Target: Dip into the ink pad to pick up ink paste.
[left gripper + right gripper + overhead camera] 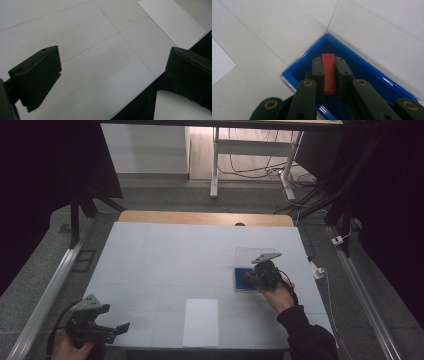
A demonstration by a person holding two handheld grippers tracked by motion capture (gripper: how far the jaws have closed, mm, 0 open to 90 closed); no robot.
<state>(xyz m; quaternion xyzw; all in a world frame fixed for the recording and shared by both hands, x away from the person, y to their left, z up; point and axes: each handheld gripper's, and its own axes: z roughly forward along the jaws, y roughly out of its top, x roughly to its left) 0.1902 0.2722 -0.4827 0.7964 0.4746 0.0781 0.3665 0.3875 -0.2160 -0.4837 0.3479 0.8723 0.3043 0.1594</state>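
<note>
Block [329, 73], small, red, stiff and likely light, sits clenched by its long sides in right gripper [329, 72] over blue tray [367, 70]; left gripper [112, 75] released, idle above worktop [82, 32].

A white table [165, 255], ruled by thin lines into panels, carries 2 things: a white sheet of paper [201, 322] at its near edge and an open clear case with a blue tray [241, 278] toward the right side.
</note>
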